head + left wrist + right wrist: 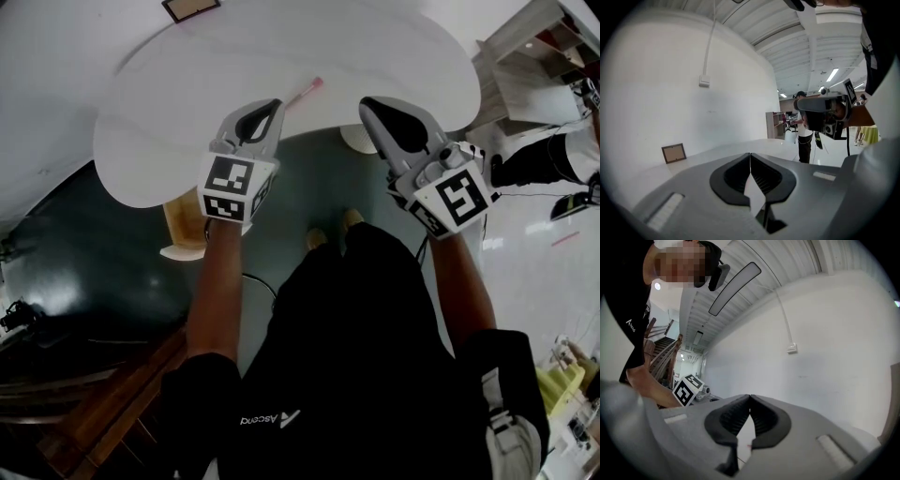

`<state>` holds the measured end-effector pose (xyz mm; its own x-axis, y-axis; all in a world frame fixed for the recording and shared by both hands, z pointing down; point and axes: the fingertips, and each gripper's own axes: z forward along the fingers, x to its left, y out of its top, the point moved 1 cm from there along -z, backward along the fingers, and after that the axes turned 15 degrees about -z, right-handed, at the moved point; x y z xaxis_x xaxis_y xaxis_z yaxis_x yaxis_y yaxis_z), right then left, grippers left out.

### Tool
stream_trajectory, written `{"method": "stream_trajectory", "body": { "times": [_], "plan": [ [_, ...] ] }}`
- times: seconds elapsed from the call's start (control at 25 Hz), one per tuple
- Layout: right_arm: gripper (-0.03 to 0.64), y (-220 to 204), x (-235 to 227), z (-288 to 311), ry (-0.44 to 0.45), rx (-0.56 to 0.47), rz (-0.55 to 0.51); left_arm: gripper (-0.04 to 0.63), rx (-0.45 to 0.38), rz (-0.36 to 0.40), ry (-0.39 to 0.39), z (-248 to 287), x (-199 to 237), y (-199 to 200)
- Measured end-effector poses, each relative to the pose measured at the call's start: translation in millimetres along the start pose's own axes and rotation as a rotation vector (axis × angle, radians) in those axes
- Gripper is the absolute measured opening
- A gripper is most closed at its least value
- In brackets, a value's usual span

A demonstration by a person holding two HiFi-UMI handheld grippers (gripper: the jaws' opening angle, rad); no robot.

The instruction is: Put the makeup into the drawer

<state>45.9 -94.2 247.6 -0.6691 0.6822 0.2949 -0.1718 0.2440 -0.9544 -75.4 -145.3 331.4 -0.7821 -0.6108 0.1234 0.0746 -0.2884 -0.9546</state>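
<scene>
A thin pink-tipped makeup stick point(309, 90) lies on the round white table point(187, 103), near its front edge. In the head view my left gripper point(275, 103) reaches over the table edge just left of the stick, jaws shut and empty. My right gripper point(366, 101) hangs to the right of the stick at the table's rim, also shut with nothing in it. The left gripper view shows the shut left gripper point(750, 153) over the white tabletop, with the right gripper point(825, 115) off to its right. In the right gripper view the tips of the right gripper point(749, 396) meet.
A small picture frame point(190, 7) leans against the wall at the table's back, also seen as the picture frame point(674, 153). A tan wooden box-like thing point(183, 225) sits under the table's front edge. White shelves point(525, 56) stand at the right. A person point(804, 136) stands beyond the table.
</scene>
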Motion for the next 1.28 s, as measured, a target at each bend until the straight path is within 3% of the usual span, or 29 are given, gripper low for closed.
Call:
{"method": "stream_trajectory", "body": {
  "times": [0.52,0.64,1.04,1.28],
  "plan": [
    [0.003,-29.5,-36.2,34.6,0.077,-0.016,0.039,0.017,0.229,0.008,0.013,73.1,27.3,-44.6],
    [0.003,-40.3,-47.3,38.2,0.086,-0.006,0.048,0.079,0.289,0.015,0.015,91.2,33.0,-58.7],
    [0.003,-67.3,-75.8,45.2,0.096,0.006,0.071,0.12,0.509,0.078,-0.018,140.0,43.7,-102.3],
    [0.003,-84.1,-88.5,38.8,0.087,0.059,0.068,0.13,0.59,0.094,-0.036,159.0,47.3,-117.7]
  ]
}}
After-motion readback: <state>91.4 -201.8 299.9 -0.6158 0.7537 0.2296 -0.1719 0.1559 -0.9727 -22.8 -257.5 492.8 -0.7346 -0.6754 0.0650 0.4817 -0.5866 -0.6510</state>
